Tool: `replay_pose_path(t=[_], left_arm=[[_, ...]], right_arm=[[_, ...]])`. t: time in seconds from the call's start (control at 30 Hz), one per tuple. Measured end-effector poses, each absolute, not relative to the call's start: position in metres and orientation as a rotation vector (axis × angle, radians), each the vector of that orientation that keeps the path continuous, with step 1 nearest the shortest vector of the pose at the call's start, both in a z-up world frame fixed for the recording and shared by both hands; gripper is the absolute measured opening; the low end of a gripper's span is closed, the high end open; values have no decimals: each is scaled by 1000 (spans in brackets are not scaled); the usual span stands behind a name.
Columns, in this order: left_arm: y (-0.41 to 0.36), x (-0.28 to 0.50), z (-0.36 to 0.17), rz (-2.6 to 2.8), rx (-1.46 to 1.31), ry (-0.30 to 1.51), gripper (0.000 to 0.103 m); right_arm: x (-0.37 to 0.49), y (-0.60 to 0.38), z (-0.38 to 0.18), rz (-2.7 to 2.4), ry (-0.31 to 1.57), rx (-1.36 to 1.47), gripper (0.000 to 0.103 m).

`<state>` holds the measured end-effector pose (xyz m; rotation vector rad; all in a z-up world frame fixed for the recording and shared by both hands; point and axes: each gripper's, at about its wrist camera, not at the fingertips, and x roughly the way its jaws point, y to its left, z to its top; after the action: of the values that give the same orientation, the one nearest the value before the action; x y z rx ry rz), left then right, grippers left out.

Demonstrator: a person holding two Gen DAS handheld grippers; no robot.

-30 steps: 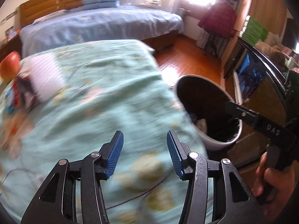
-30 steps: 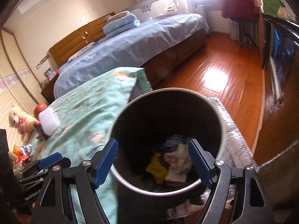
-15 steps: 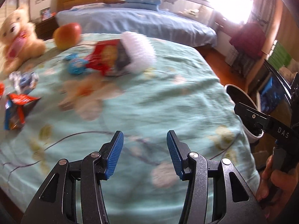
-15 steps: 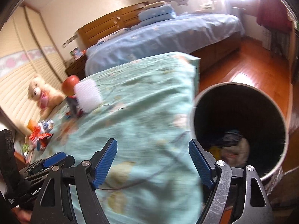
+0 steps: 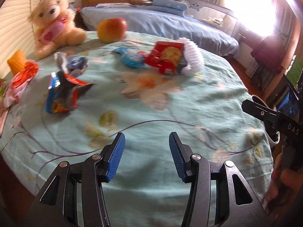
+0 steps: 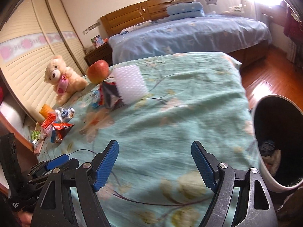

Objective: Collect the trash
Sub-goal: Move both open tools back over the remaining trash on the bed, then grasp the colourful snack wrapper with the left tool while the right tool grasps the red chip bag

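**Reaching for next wrapper**

Wrappers [image 5: 62, 94] lie scattered on the bed [image 5: 170, 113], far-left side, well ahead of both grippers; bin [image 6: 265, 170] sits at bed's right edge w/ trash inside. Left gripper [image 5: 145, 151] and right gripper [image 6: 155, 164] both spread, empty. Next: go fwd-left, drop onto nearest wrapper, pinch.

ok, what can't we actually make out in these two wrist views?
- Wrapper print: left wrist view, motion blur smears the red biscuit pack and blue-orange packet.
- Bin contents: right wrist view, dark interior, cut by the frame edge.
- Wrapper pile: right wrist view, too small to count.
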<state>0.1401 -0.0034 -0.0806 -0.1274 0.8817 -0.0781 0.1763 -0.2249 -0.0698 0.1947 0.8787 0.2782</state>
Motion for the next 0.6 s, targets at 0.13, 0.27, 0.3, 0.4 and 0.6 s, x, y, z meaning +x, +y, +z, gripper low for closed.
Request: replay_pose_path(t=[0.13,0.27,0.3,0.4,0.6], left_arm=[[13,137,-80,-43,-135,878,49],[30,135,-79,-3,-142,872,49],[34,136,-79,6,-146,871,49],[48,135,-78,43,-150,863,49],[77,139,-74,102,-184,851,49]], right_arm=[[181,-207,-70,311,885,180,80],[185,-189,-69,344,885,166,80],[185,-186,-69,349,885,163,80],[189,-174,-69,370,885,147,80],[198,-156,-73,399,892,127,80]])
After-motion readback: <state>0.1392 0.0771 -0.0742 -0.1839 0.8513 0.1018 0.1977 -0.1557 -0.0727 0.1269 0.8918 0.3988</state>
